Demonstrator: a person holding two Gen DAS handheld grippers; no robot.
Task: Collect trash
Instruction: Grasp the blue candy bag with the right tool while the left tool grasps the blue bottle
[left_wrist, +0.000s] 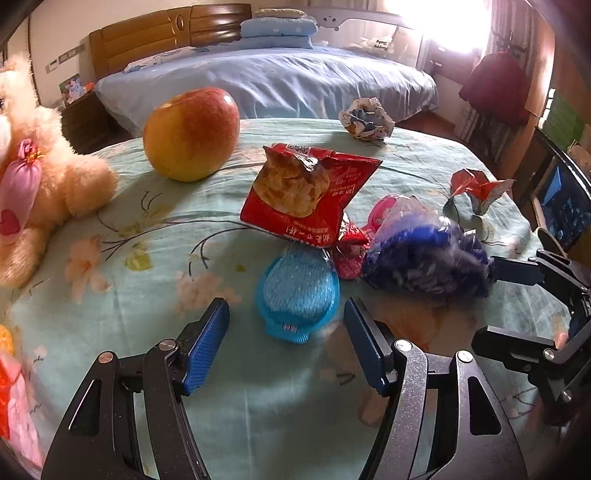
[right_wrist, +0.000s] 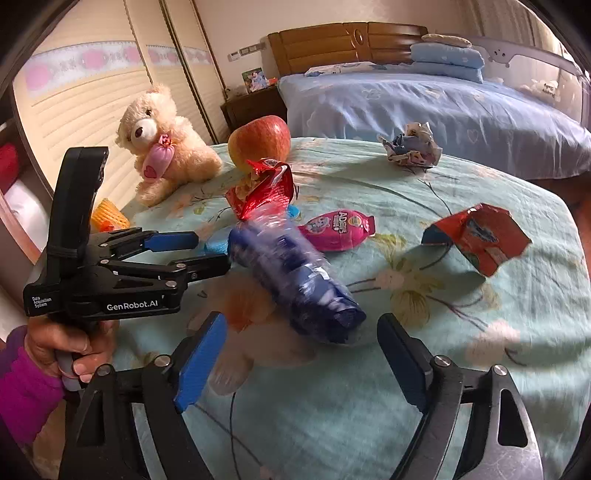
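Observation:
Trash lies on a round table with a teal flowered cloth (left_wrist: 155, 302). My left gripper (left_wrist: 286, 343) is open, and a blue round cup (left_wrist: 297, 295) sits just ahead of its pads, untouched. A red snack bag (left_wrist: 306, 188) stands behind the cup. My right gripper (right_wrist: 301, 365) is open too. A blurred blue plastic-wrapped bundle (right_wrist: 295, 273) lies ahead of it, its near end between the fingertips without contact. In the right wrist view the left gripper (right_wrist: 210, 251) reaches in from the left beside the bundle, held by a hand in a purple sleeve. A pink wrapper (right_wrist: 338, 229), a torn red carton (right_wrist: 480, 240) and a crumpled paper ball (right_wrist: 412, 147) lie farther back.
An apple (left_wrist: 192, 133) and a plush bear (left_wrist: 37, 177) sit at the table's far left. An orange item (right_wrist: 109, 216) lies near the left edge. A bed (left_wrist: 277, 74) with blue sheets stands beyond the table. The right gripper (left_wrist: 485, 304) shows at the right of the left wrist view.

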